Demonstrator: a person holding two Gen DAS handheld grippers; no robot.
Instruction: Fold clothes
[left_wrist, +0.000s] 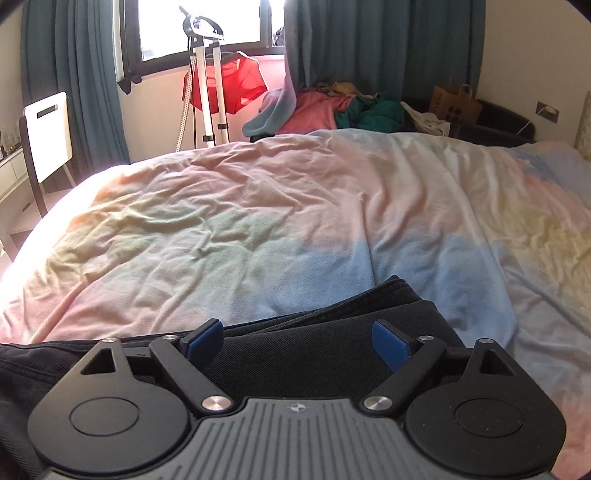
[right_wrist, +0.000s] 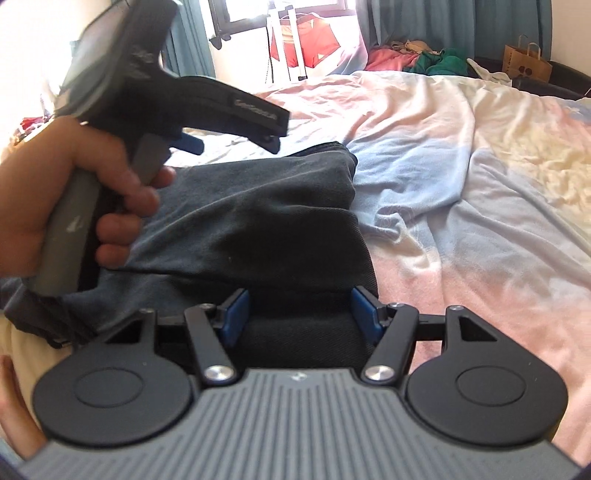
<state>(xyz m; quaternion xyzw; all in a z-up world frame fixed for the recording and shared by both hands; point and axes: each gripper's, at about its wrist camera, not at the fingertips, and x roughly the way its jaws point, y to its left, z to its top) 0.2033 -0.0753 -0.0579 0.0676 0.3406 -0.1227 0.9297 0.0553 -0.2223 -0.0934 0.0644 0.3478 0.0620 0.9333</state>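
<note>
Black trousers (right_wrist: 258, 221) on a pastel pink, blue and yellow blanket (left_wrist: 295, 206) (tie-dye, perhaps); blue gripper pads (left_wrist: 391, 343).

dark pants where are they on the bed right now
The dark pants lie folded on the pastel bedspread at its near edge, just ahead of both open grippers.

Bedroom surroundings
A pastel duvet (left_wrist: 295, 206) is spread over the bed; beyond its far edge, teal curtains (left_wrist: 369, 40), a brown paper bag (left_wrist: 456, 101) and a white stand (left_wrist: 210, 92) are seen.
</note>
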